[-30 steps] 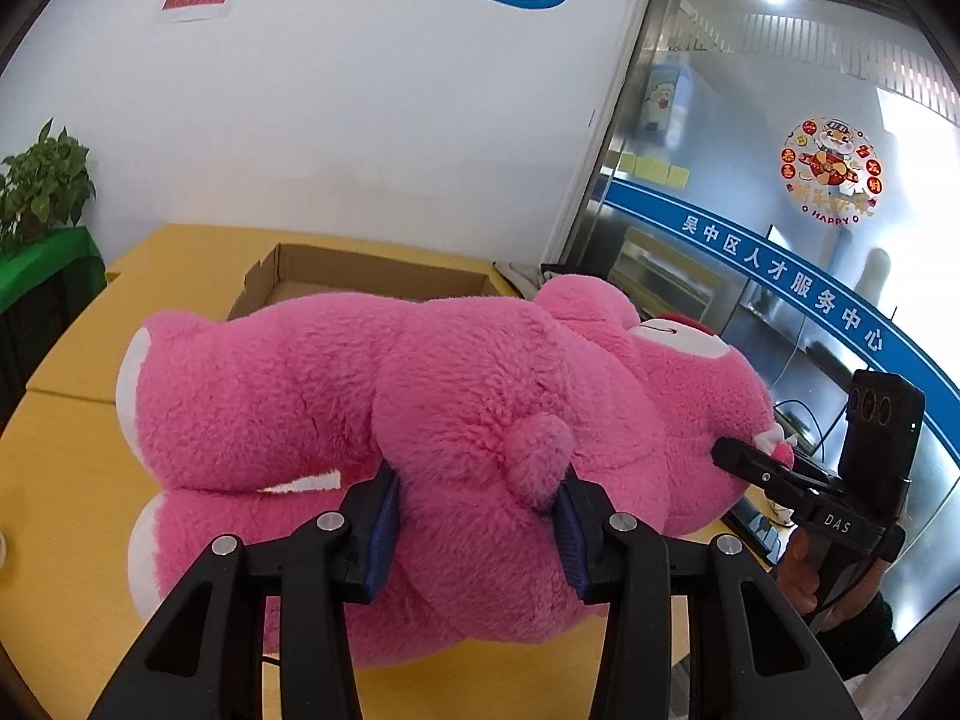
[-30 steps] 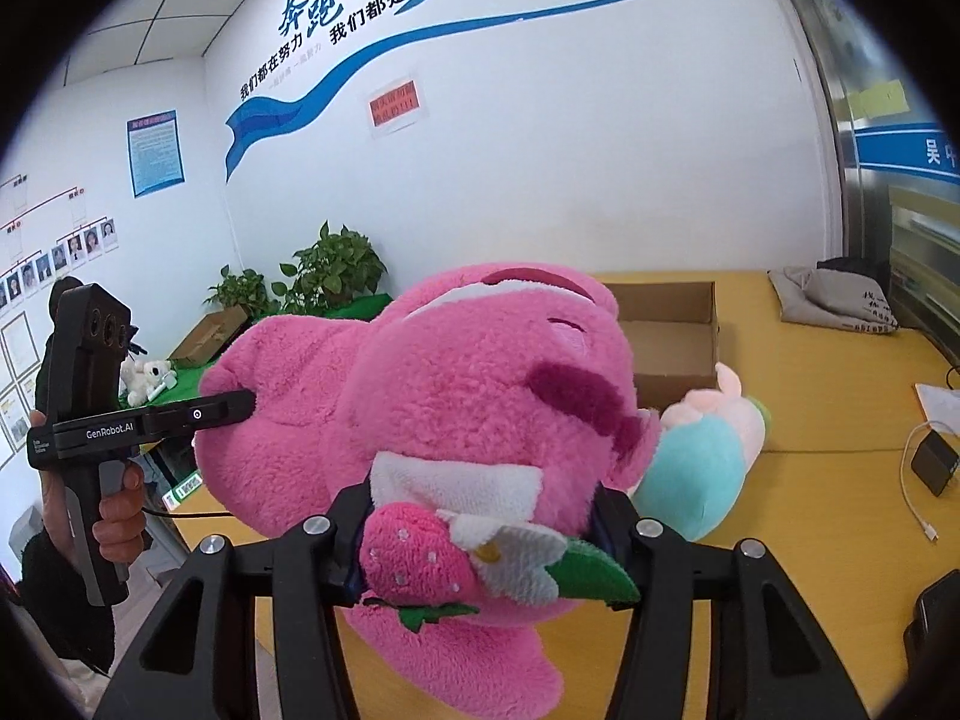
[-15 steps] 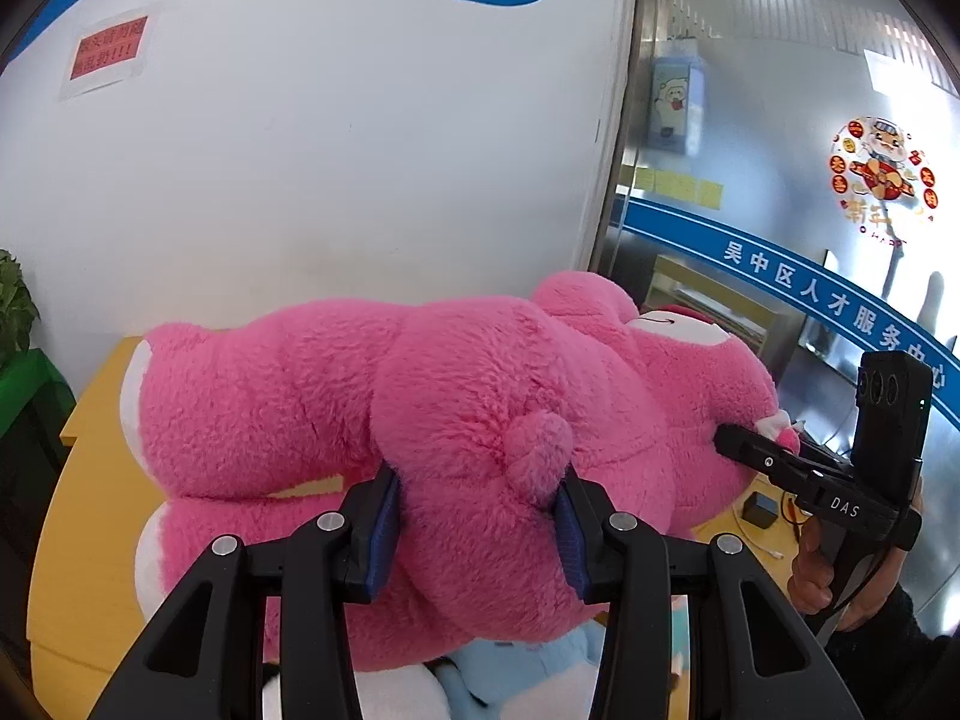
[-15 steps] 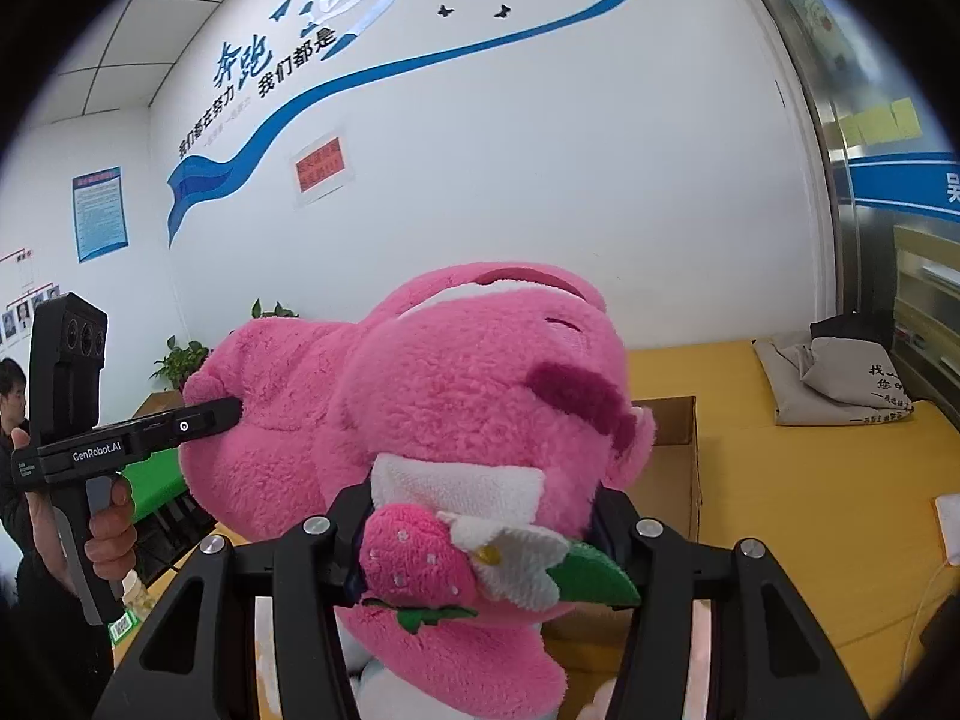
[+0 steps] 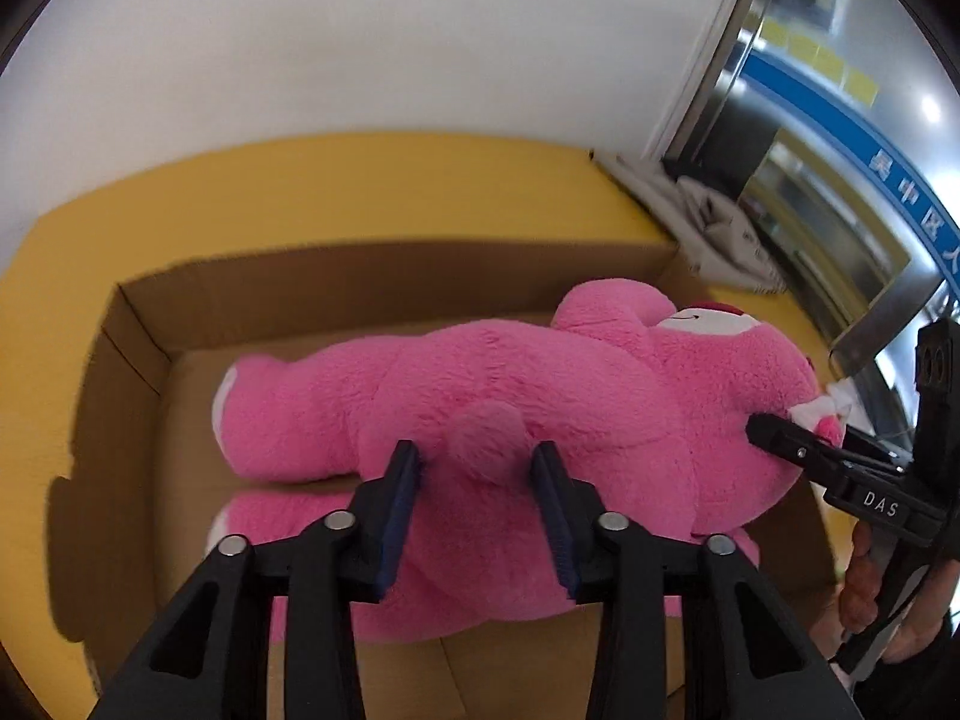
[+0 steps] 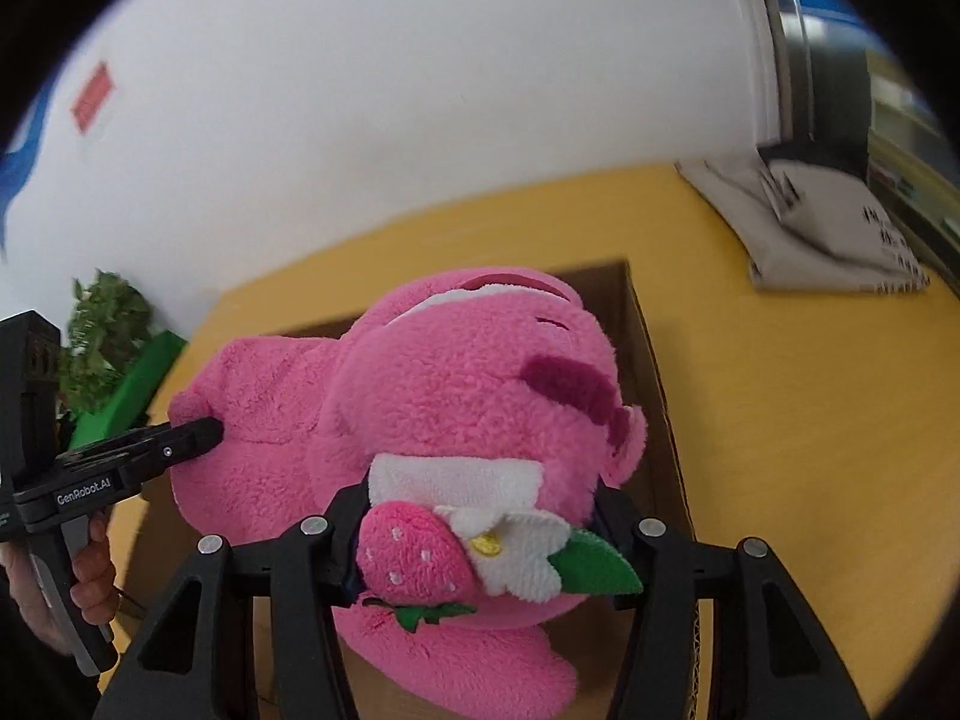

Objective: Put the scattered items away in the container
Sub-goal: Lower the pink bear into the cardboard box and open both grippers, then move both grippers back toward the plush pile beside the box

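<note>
Between the blue pads of my left tongs (image 5: 477, 495) sits the little round tail of the pink plush bear (image 5: 540, 408); the jaws are closing on it, the pads pressed into the fur of its rump either side. My right tongs (image 6: 480, 531) clasp the bear at its front, just under the white muzzle, where a stitched strawberry (image 6: 414, 552) with a white flower and a green leaf spills over them; those jaws are easing apart, yet the plush still fills the gap against both sides. So the bear hangs lengthwise between my two tools, over the open cardboard box (image 5: 138, 372), its feet toward the box's left wall and its head at the right end. I cannot tell whether it rests on the box floor. Beyond the box lies the yellow table (image 5: 360, 192), with a folded grey cloth bag (image 6: 834, 222) near its far corner, then the white wall (image 5: 390, 36). A green plant (image 6: 102, 330) stands off to the left in the right-wrist view.
</note>
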### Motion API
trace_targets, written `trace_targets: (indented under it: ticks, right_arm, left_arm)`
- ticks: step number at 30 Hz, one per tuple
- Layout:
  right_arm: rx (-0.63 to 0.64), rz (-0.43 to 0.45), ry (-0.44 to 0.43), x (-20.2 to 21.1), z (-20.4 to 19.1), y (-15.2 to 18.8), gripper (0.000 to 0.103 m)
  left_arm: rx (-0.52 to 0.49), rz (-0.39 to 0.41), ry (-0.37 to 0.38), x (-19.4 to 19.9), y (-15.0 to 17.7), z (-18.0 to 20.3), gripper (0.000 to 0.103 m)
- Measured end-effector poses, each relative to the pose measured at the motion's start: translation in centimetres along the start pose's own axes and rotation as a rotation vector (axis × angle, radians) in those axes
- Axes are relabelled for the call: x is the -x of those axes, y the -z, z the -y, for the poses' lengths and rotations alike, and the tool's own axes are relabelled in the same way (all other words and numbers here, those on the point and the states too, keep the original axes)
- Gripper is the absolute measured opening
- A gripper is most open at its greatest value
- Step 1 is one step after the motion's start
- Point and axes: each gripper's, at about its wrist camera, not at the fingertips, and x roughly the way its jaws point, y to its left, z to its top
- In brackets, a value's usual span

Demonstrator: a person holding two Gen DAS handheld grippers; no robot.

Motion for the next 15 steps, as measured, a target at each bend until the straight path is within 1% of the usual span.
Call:
trace_targets:
  ticks: [1,2,3,5,7,8,9,11,13,15]
  right_arm:
    - [-0.022,-0.038,0.046,-1.3,0.7,0.3,0.059]
    - [-0.049,-0.042,0.049,-1.8,1.5,0.6,0.068]
    - [-0.063,-0.04,0.029,-1.7,2.0,0.7,0.073]
    - [-0.05,-0.034,-0.009,-0.7,2.5,0.4,0.076]
    - [-0.019,-0.004,-0.013,1.5,2.3,0.5,0.076]
    - [0.004,0.019,-0.023,3.0,2.2,0.7,0.076]
    - [0.042,0.038,-0.041,4.6,2.0,1.3,0.079]
    - [0.141,0.036,-0.076,6.9,1.1,2.7,0.08]
    - [0.236,-0.011,-0.098,7.8,-0.1,4.6,0.08]
    - [0.279,-0.081,-0.113,7.1,-0.7,6.6,0.08]
  left_arm:
    - [-0.007,-0.004,0.003,-0.4,0.0,0.1,0.035]
    - [-0.01,0.004,-0.003,0.0,-0.1,0.1,0.037]
    - [-0.011,0.016,-0.007,0.9,-0.2,0.1,0.044]
    - [-0.018,0.052,-0.039,3.3,-0.3,-0.1,0.056]
    - [-0.029,0.095,-0.078,6.3,0.8,-0.6,0.061]
    - [-0.034,0.106,-0.091,7.7,1.5,-1.1,0.071]
    - [-0.041,0.108,-0.114,8.7,2.2,-1.3,0.08]
    - [-0.06,0.088,-0.176,10.4,4.0,-1.9,0.082]
    - [-0.07,0.038,-0.19,10.9,6.2,-3.1,0.082]
    - [-0.046,-0.04,-0.19,10.4,8.9,-4.9,0.081]
